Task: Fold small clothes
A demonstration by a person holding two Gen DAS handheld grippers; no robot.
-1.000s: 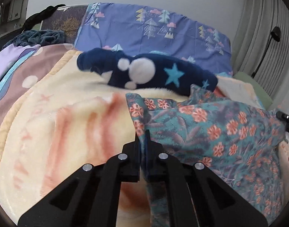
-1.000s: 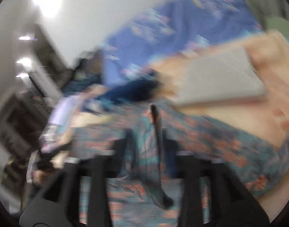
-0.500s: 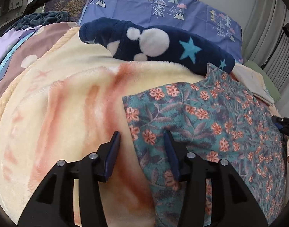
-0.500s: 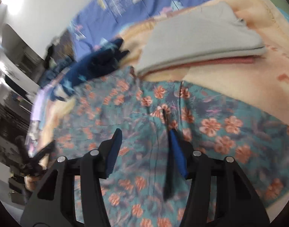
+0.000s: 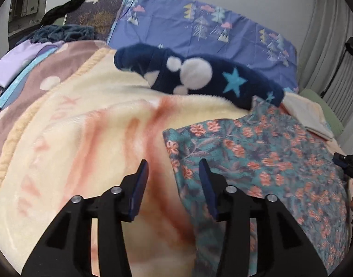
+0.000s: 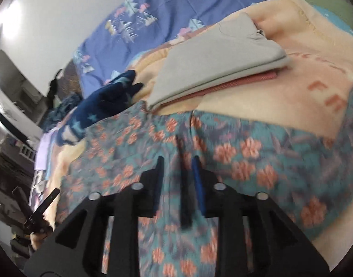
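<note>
A teal cloth with orange flowers [image 5: 269, 157] lies spread flat on a cream and pink blanket [image 5: 72, 138]. My left gripper [image 5: 173, 173] hovers at the cloth's near left edge with its jaws opening. That edge runs between the fingers and neither pad presses on it. In the right wrist view the same floral cloth [image 6: 245, 152] fills the foreground. My right gripper [image 6: 177, 168] sits low over it with its jaws narrowly apart. A dark fold of the cloth stands between the fingers, with a gap showing beside it; the picture is blurred there.
A navy plush piece with stars and white dots [image 5: 199, 73] lies behind the cloth. A folded grey garment [image 6: 222, 57] rests on a red one at the back right. A blue patterned pillow [image 5: 199, 23] lines the wall. Curtains hang at the right.
The left jaws, shut on the cloth's edge a second ago, have opened and let it go; the cloth now lies flat. The right gripper has sunk to the cloth and its jaws have narrowed.
</note>
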